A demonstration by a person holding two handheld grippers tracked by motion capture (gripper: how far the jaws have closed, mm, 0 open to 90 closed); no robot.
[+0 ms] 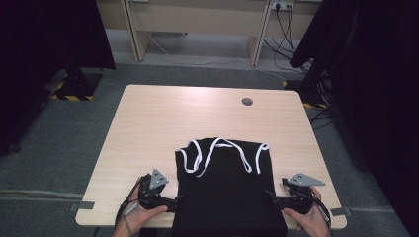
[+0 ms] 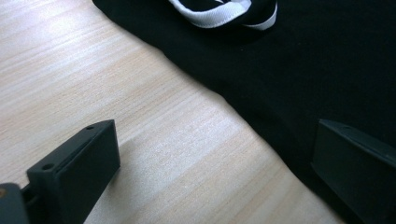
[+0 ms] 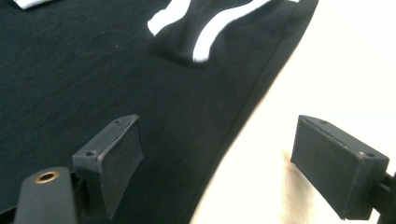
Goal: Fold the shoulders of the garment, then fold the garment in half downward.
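A black garment [image 1: 227, 190] with white-trimmed straps [image 1: 217, 150] lies flat on the near half of the wooden table [image 1: 163, 118], its lower end hanging over the front edge. My left gripper [image 1: 174, 201] stands open at the garment's left edge; one jaw is over bare wood, the other over the black cloth [image 2: 299, 70]. My right gripper [image 1: 269, 196] is open at the right edge, straddling the hem [image 3: 243, 121]. White strap trim [image 3: 219, 35] lies ahead of it. Nothing is held.
A round cable hole [image 1: 247, 101] sits near the table's far right. Beyond the table stand a wooden desk frame [image 1: 197, 29], cables [image 1: 289, 34] and dark curtains on both sides. A hand holds each gripper at the front edge.
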